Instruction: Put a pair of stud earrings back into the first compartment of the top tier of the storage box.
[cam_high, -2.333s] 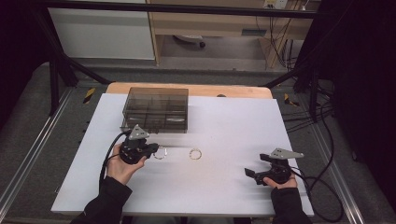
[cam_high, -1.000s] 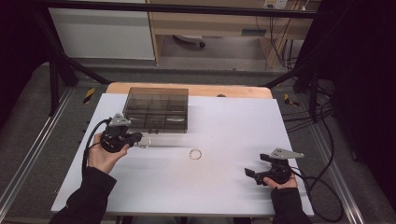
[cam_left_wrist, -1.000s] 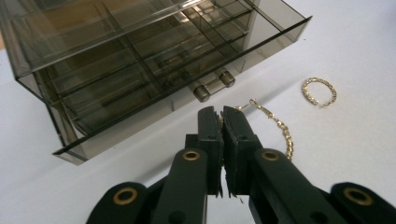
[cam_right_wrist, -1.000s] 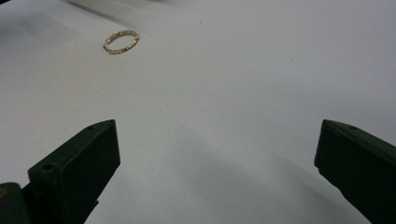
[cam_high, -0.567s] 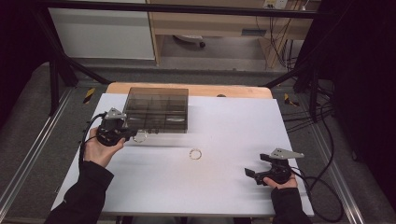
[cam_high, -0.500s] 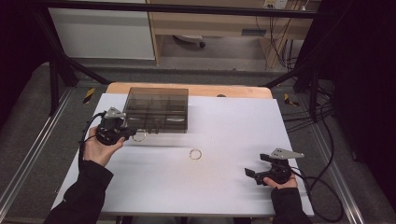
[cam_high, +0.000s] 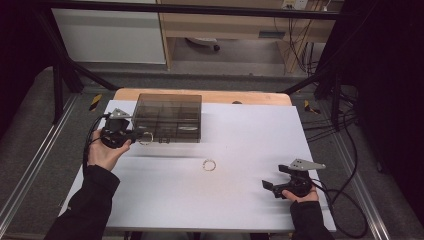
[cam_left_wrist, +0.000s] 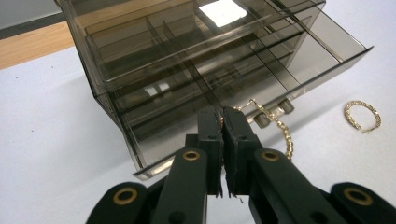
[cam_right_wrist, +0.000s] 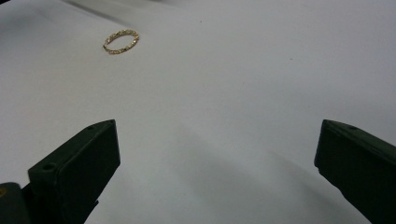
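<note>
The left hand-held gripper (cam_left_wrist: 223, 140) has its black jaws pressed nearly together on a thin gold chain bracelet (cam_left_wrist: 280, 133), which hangs in a loop off to the right of the jaws in the left gripper view. In the high view that same loop sits at the left of centre, right against the front of the smoky transparent plastic drawer organiser (cam_high: 169, 117). One of the organiser's drawers (cam_left_wrist: 261, 70) is pulled out, with dividers splitting it into compartments.

The grip looks like the weak point to me. Only a short bit of chain is caught between the jaw tips, and most of the bracelet dangles free, so a quick swing or a small easing of the squeeze could let it slide out onto the white tabletop (cam_high: 240, 200) short of the drawer. The hanging loop could also snag on the drawer's front lip or its small round knobs (cam_left_wrist: 274, 113), which are just beside it, and drag the light organiser along. If it is let go over a divider, it may end up draped across two compartments.

A second gold ring-like bracelet (cam_high: 209, 164) lies near the middle of the high view, well apart from both grippers. The right hand-held gripper (cam_high: 272, 189) rests at the lower right, jaws spread wide and holding nothing.
</note>
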